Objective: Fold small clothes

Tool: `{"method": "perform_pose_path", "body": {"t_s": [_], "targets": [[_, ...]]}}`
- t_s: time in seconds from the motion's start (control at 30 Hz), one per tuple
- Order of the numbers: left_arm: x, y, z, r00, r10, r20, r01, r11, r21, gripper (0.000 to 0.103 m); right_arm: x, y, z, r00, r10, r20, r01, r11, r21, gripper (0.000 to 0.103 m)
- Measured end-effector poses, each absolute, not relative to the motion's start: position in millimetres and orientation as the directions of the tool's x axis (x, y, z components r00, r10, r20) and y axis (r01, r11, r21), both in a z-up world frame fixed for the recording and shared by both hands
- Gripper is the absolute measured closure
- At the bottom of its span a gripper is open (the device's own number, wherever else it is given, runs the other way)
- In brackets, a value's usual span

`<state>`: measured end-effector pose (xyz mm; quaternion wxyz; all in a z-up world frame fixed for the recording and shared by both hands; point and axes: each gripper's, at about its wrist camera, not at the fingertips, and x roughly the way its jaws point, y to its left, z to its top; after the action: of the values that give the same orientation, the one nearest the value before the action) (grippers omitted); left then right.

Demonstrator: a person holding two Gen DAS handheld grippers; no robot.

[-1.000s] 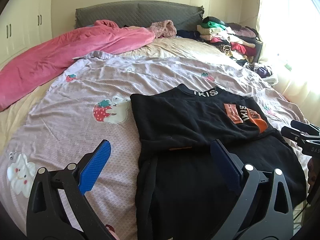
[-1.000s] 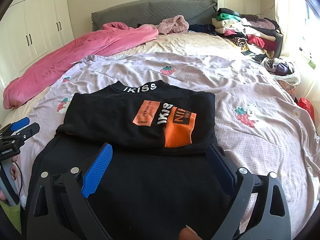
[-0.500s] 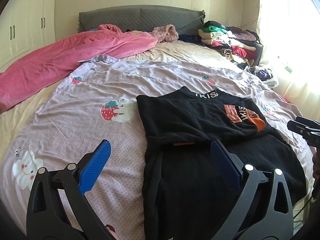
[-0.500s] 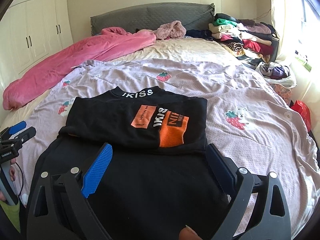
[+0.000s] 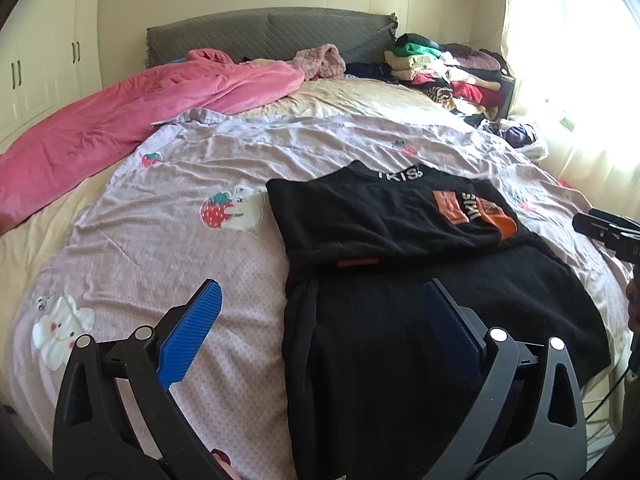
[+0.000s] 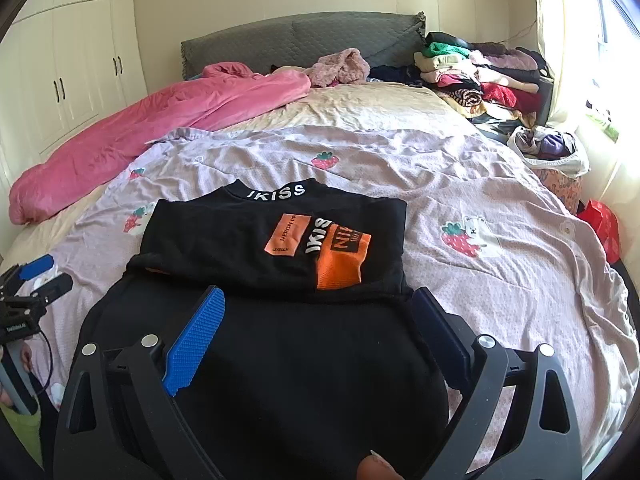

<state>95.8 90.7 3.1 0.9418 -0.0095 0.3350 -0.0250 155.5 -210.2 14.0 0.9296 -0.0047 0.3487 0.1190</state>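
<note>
Black knit top with orange patches [image 6: 256, 240], part-folded, on lilac strawberry-print quilt [image 6: 460, 184]. Left gripper [image 5: 320, 304], right gripper [image 6: 320, 304]: both wide open, empty.

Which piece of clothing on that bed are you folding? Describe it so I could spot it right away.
Start at the big bed with the lilac strawberry-print cover. On its near end lies the black top, partly folded over itself. Unlike the pink blanket and the stacked clothes by the headboard, it has white IKISS lettering at the collar and orange patches on its front.
</note>
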Motion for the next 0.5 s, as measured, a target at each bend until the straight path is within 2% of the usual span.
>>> {"method": "perform_pose_path", "body": {"t_s": [0.5], "targets": [[76.3,98.4,-3.0,0.743,-0.061,-0.666,0.035,0.998,-0.053,0.009,136.5,-229.8,9.8,0.719,0.214,-0.661,-0.206,0.974,0.091,0.009]]}}
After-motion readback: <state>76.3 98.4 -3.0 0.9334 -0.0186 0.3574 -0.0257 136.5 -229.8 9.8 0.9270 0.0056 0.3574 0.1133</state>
